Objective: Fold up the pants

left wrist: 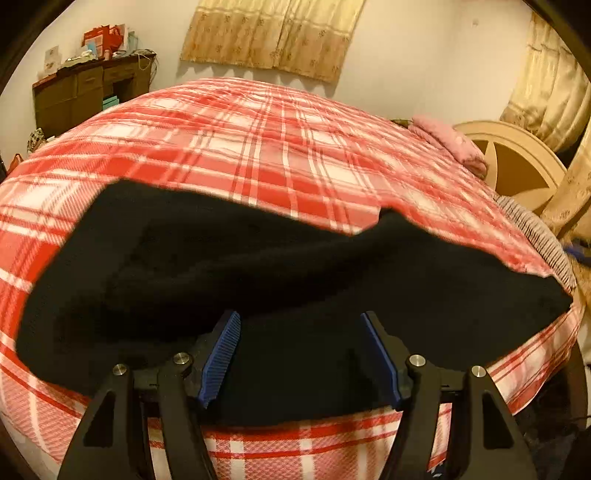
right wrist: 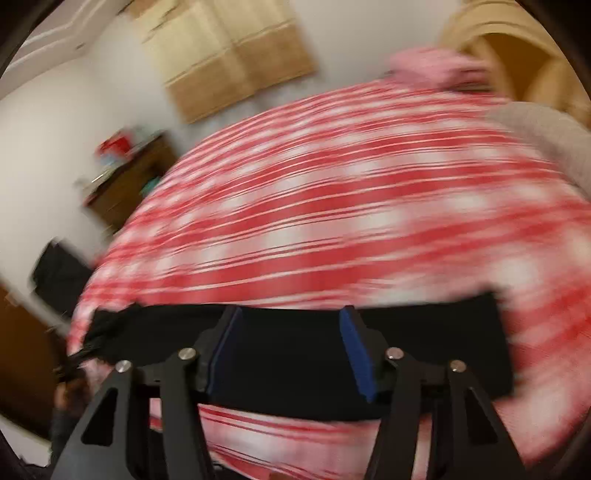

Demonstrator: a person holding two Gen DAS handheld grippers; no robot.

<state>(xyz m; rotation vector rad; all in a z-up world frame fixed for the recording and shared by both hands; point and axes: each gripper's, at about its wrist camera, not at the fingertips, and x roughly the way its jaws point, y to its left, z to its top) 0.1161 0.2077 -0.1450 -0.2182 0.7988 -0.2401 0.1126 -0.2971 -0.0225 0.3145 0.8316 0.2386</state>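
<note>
Black pants [left wrist: 229, 266] lie across the near part of a bed with a red and white plaid cover [left wrist: 266, 140]. My left gripper [left wrist: 300, 325] is open, its blue pads [left wrist: 221, 354] spread over the near edge of the pants, with cloth between them. In the right wrist view, which is blurred by motion, the pants [right wrist: 436, 343] form a flat black band near the bed's front edge [right wrist: 295, 435]. My right gripper [right wrist: 291, 321] is open above that band, blue pads [right wrist: 358, 354] apart. Whether the cloth touches the pads is unclear.
A dark wooden desk [left wrist: 85, 96] with clutter stands at the far left wall. A pink cloth [left wrist: 450, 144] lies at the bed's far right by a round beige headboard [left wrist: 513, 158]. Yellow curtains [left wrist: 269, 33] hang on the wall behind.
</note>
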